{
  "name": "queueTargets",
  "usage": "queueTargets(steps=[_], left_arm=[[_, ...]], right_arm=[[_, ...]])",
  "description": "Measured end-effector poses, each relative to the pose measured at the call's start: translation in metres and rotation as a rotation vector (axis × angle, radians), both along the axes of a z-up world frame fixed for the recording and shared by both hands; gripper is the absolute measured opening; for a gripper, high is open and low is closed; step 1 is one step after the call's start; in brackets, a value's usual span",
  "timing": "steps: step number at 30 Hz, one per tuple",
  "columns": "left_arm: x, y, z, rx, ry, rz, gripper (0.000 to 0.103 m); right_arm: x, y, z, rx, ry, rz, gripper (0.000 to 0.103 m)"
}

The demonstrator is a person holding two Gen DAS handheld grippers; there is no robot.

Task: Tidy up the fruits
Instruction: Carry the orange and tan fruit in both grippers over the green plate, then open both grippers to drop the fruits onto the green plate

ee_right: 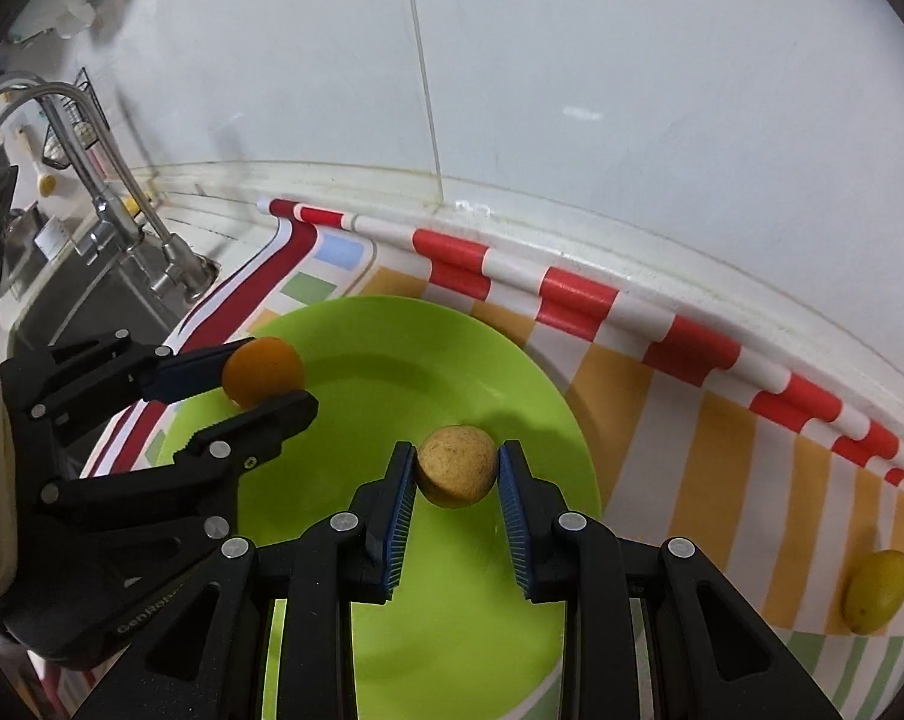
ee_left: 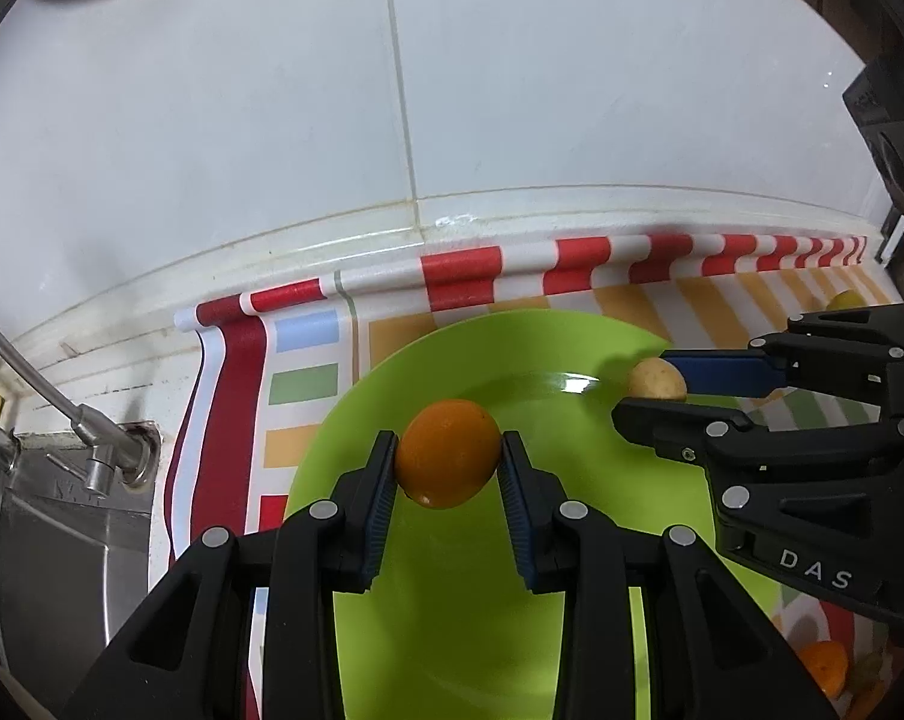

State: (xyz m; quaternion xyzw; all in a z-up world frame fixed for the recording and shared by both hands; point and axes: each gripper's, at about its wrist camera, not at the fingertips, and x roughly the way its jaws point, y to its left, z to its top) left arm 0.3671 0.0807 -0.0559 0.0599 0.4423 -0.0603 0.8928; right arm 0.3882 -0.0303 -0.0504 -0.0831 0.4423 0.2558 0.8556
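Observation:
A bright green plate (ee_left: 469, 612) (ee_right: 368, 354) lies on a striped cloth by the tiled wall. My left gripper (ee_left: 449, 456) (ee_right: 266, 381) is shut on a small orange fruit (ee_left: 449, 462) (ee_right: 263, 372) held just above the plate's left part. My right gripper (ee_right: 456, 468) (ee_left: 655, 393) is shut on a round tan fruit (ee_right: 456, 465) (ee_left: 655, 379) over the plate's right side. Both fruits hang between blue ribbed pads (ee_left: 380, 498) (ee_right: 401, 504). A yellow fruit (ee_right: 876, 591) (ee_left: 844, 300) lies on the cloth to the right of the plate.
A steel sink (ee_left: 62, 528) with a tap (ee_right: 122, 204) sits left of the cloth. The white tiled wall (ee_left: 511, 90) and its ledge run behind the plate. More orange fruit (ee_left: 826, 666) lies on the cloth at the lower right of the left wrist view.

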Motion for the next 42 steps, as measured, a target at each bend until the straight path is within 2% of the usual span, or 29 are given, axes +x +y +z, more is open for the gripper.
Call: queueTargets(steps=[4, 7, 9, 11, 14, 17, 24, 28, 31, 36, 38, 42], left_arm=[[0.003, 0.002, -0.003, -0.007, 0.008, 0.002, 0.035], [0.000, 0.003, 0.001, 0.011, -0.010, 0.011, 0.041], [-0.005, 0.004, 0.006, 0.013, -0.024, 0.018, 0.041], [-0.010, 0.005, 0.012, 0.017, -0.034, 0.031, 0.042], [-0.023, 0.004, 0.025, 0.026, -0.062, 0.045, 0.049], [-0.037, 0.001, 0.036, 0.047, -0.083, 0.050, 0.051], [-0.086, -0.011, 0.072, 0.082, -0.186, 0.036, 0.060], [-0.116, -0.015, 0.093, 0.066, -0.255, 0.039, 0.064], [-0.136, -0.019, 0.105, 0.043, -0.291, 0.033, 0.065], [-0.171, -0.026, 0.122, 0.008, -0.345, 0.028, 0.068], [-0.187, -0.031, 0.129, 0.002, -0.364, 0.028, 0.069], [-0.213, -0.042, 0.136, -0.001, -0.405, 0.003, 0.074]], right_arm=[[0.005, 0.003, -0.005, -0.016, -0.001, -0.002, 0.029], [0.005, 0.003, -0.006, -0.014, 0.002, -0.010, 0.030], [0.005, 0.002, -0.006, -0.010, 0.013, -0.012, 0.034], [0.001, -0.002, -0.003, -0.002, 0.010, -0.018, 0.034], [-0.008, -0.010, 0.005, 0.013, -0.003, -0.028, 0.034], [-0.022, -0.020, 0.016, 0.033, -0.028, -0.041, 0.034], [-0.071, -0.047, 0.048, 0.073, -0.123, -0.076, 0.042], [-0.101, -0.062, 0.067, 0.106, -0.181, -0.085, 0.043], [-0.124, -0.074, 0.080, 0.135, -0.214, -0.092, 0.050], [-0.166, -0.094, 0.100, 0.157, -0.295, -0.118, 0.052], [-0.181, -0.102, 0.105, 0.162, -0.322, -0.136, 0.056], [-0.212, -0.121, 0.112, 0.179, -0.371, -0.181, 0.056]])
